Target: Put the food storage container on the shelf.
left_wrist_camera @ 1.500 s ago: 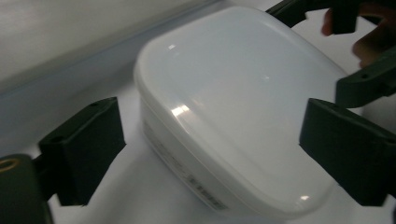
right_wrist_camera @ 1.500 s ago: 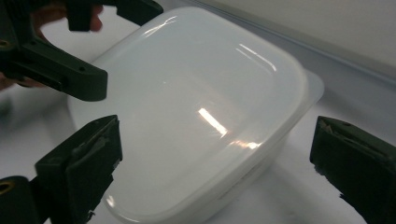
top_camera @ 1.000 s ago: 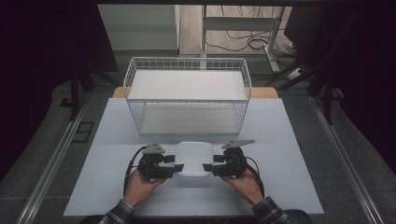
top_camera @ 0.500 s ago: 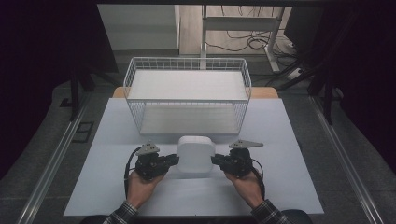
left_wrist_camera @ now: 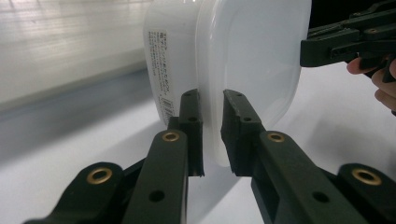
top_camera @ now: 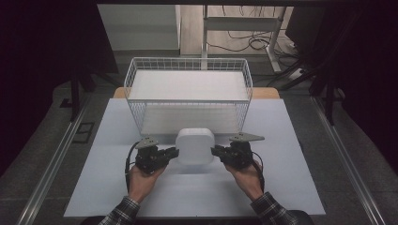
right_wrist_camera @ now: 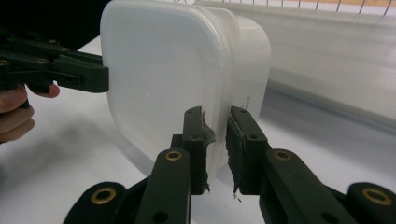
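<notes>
Between the jaws, left: the left gripper [left_wrist_camera: 212, 135] is clamped on the projecting rim of the white plastic container [left_wrist_camera: 233, 65]; its two black jaws stand close together with the thin rim edge pinched between them.
Between the jaws, right: the right gripper [right_wrist_camera: 215, 140] is likewise closed on the rim at the opposite side; one pad shows torn, ragged lining at its edge.
Container attitude: tipped on edge, lid [right_wrist_camera: 159, 79] facing near toward the person and upward, body pointing far toward the basket; a printed label [left_wrist_camera: 161, 74] runs along the body side.
Container axis: the face is roughly square with rounded corners; no long axis can be told. The line between the two grip points runs left to right.
Container position: in the high view the container [top_camera: 195, 146] sits between the two grippers, near the middle of the table, just on the near side of the wire basket.
Hands: left hand [top_camera: 141, 180] and right hand [top_camera: 246, 177] hold the grippers from the near edge; plaid sleeves show at the wrists.
Surroundings: white wire basket [top_camera: 136, 79] stands on the far half of the pale table [top_camera: 291, 187]; cables lie on the floor beyond.
</notes>
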Demonstrator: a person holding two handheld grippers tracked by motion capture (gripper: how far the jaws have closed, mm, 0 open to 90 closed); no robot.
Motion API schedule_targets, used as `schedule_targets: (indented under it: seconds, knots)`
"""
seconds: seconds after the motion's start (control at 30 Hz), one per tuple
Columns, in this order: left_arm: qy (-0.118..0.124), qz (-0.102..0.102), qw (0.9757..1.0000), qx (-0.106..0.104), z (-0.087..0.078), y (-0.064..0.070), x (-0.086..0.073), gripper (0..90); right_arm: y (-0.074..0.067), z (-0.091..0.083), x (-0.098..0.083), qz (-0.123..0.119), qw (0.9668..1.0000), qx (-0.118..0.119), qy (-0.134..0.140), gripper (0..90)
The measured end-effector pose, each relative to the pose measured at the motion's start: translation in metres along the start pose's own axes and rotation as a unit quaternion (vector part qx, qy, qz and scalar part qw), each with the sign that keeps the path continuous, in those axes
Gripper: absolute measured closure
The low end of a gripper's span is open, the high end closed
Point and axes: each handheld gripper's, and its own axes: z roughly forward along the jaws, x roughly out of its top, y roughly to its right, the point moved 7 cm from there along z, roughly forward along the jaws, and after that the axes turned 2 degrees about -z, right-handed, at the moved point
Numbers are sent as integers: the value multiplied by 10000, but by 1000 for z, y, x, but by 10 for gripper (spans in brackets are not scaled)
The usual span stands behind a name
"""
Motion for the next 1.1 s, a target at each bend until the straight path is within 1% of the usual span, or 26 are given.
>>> schedule_targets:
  seconds: [0.13, 0.3, 0.43, 0.53, 0.67, 0.73, 0.77, 0.83, 0.87, 0.93, 0.97, 1.0, 1.03, 1.1]
  knots:
    - [34, -12, 10000, 46, 3, -6, 9, 790, 5, 4, 10, -22, 10000, -15, 59, 773]
    - [85, -38, 9999, 105, 8, -18, 21, 790, 13, 14, 25, -103, 9999, -62, 58, 773]
    - [106, -55, 9998, 146, 15, -29, 32, 790, 21, 23, 36, -114, 9998, -122, 74, 773]
    - [79, -115, 9997, 209, 23, -36, 36, 790, 29, 31, 41, -96, 9998, -168, 65, 771]
    - [-12, -150, 9995, 268, 31, -41, 39, 789, 39, 41, 43, -21, 9998, -220, 28, 767]
    - [-121, -157, 9994, 296, 35, -46, 39, 789, 43, 46, 41, 55, 9997, -230, -28, 765]
    - [-127, -206, 9992, 310, 36, -46, 38, 788, 45, 49, 39, 117, 9997, -212, -68, 765]
    - [-143, -239, 9991, 326, 38, -49, 37, 787, 47, 52, 37, 143, 9997, -192, -92, 765]
    - [-193, -222, 9989, 354, 39, -51, 36, 787, 48, 55, 36, 148, 9997, -178, -98, 765]
    - [-198, -267, 9987, 393, 41, -53, 35, 785, 49, 58, 35, 168, 9996, -189, -121, 763]
    - [-182, -342, 9985, 378, 42, -56, 36, 782, 50, 59, 35, 187, 9996, -164, -113, 764]
    - [-171, -389, 9985, 344, 43, -58, 36, 781, 49, 60, 36, 271, 9995, -112, -103, 764]
    - [-155, -421, 9985, 298, 43, -59, 37, 780, 50, 61, 37, 250, 9996, -125, -84, 761]
    - [-145, -429, 9985, 293, 43, -61, 39, 773, 51, 62, 40, 185, 9997, -157, -82, 749]
